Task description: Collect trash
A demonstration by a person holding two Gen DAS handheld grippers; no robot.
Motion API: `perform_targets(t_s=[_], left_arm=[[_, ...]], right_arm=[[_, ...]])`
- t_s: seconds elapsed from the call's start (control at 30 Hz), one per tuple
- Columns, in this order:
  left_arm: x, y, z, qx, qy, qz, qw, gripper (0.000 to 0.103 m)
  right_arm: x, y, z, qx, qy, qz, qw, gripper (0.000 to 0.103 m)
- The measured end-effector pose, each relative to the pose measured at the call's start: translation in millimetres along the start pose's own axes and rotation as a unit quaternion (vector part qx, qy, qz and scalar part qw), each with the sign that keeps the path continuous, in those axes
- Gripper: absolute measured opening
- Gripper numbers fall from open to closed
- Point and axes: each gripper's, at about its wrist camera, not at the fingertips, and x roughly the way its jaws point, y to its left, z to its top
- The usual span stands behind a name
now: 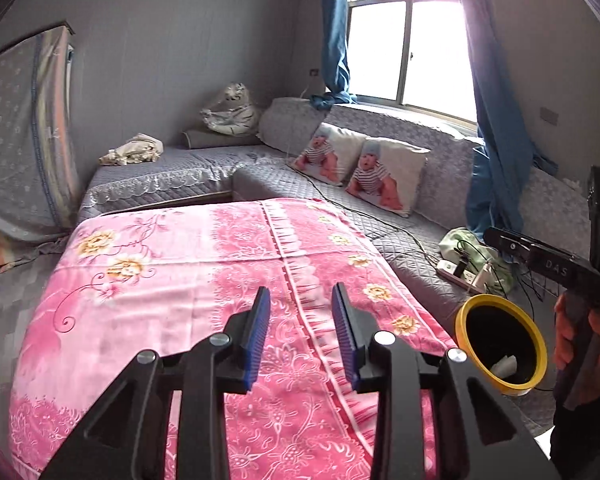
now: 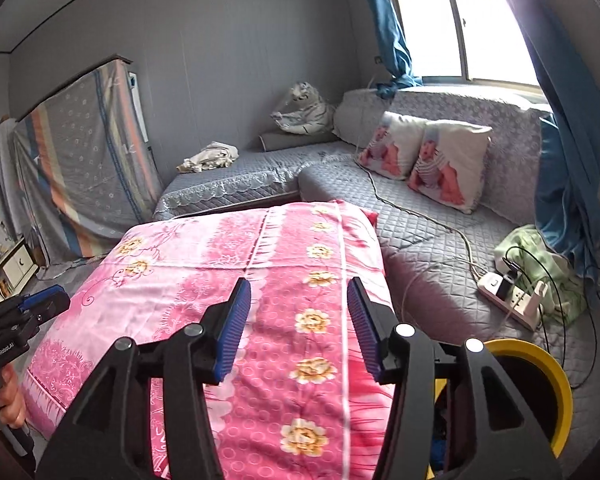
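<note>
Both grippers are hovering over the pink blanket (image 1: 220,280), empty: left gripper (image 1: 301,334) and right gripper (image 2: 299,326) released, jaws apart. Yellow-rimmed bin (image 1: 502,344) is sitting near right, beside the blanket's edge, white scrap (image 1: 505,366) already inside. No loose trash is showing; judgement: scan the surface before reaching.

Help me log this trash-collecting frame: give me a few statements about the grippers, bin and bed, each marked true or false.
1. The left gripper is open and holds nothing. True.
2. The right gripper is clamped on a wad of paper. False: its fingers stand apart, empty.
3. The yellow-rimmed bin has something pale inside. True.
4. The pink floral blanket is littered with trash. False: none shows on it.
5. Two baby-print pillows lean on the sofa back. True.
</note>
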Motion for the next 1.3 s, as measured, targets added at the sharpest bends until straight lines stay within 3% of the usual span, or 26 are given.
perform_targets(t_s=[0.07, 0.13, 0.2, 0.27, 0.33, 0.43, 0.5, 0.63, 0.9, 1.3], left_arm=[[-13.0, 8.2, -6.0, -0.006, -0.014, 0.02, 0.9997, 0.034], [-26.7, 14.4, -12.2, -0.013, -0.037, 0.04, 0.9984, 0.048], [-39.2, 18.2, -16.9, -0.02, -0.058, 0.051, 0.9968, 0.052], [-49.9, 21.1, -21.0, -0.036, -0.071, 0.051, 0.9956, 0.064], [-60.7, 23.3, -24.1, -0.05, -0.09, 0.054, 0.9931, 0.077], [-76.2, 16.6, -26.5, -0.043, -0.124, 0.083, 0.9878, 0.089], [-85.0, 10.8, -26.7, -0.038, -0.149, 0.103, 0.9827, 0.094], [-97.7, 1.4, -26.8, -0.023, -0.174, 0.131, 0.9757, 0.095], [-104.7, -3.7, -24.4, -0.029, -0.182, 0.127, 0.9746, 0.095], [-101.9, -3.0, -26.3, -0.038, -0.179, 0.125, 0.9752, 0.095]], right_arm=[[-2.0, 25.3, -4.7, -0.018, -0.015, 0.007, 1.0, 0.055], [-6.7, 42.9, -10.5, -0.027, -0.032, 0.008, 0.999, 0.058], [-12.5, 57.9, -15.8, -0.037, -0.051, 0.004, 0.998, 0.062], [-17.4, 67.5, -20.3, -0.039, -0.066, -0.003, 0.997, 0.08], [-24.8, 71.9, -25.5, -0.029, -0.08, -0.003, 0.996, 0.084], [-31.0, 77.0, -30.6, -0.029, -0.093, -0.012, 0.995, 0.094], [-34.1, 79.5, -34.0, -0.029, -0.1, -0.018, 0.994, 0.094], [-36.9, 76.8, -38.0, -0.022, -0.109, -0.044, 0.993, 0.095], [-41.8, 71.8, -45.2, -0.012, -0.118, -0.074, 0.99, 0.095], [-38.6, 67.0, -52.5, 0.005, -0.11, -0.062, 0.992, 0.095]])
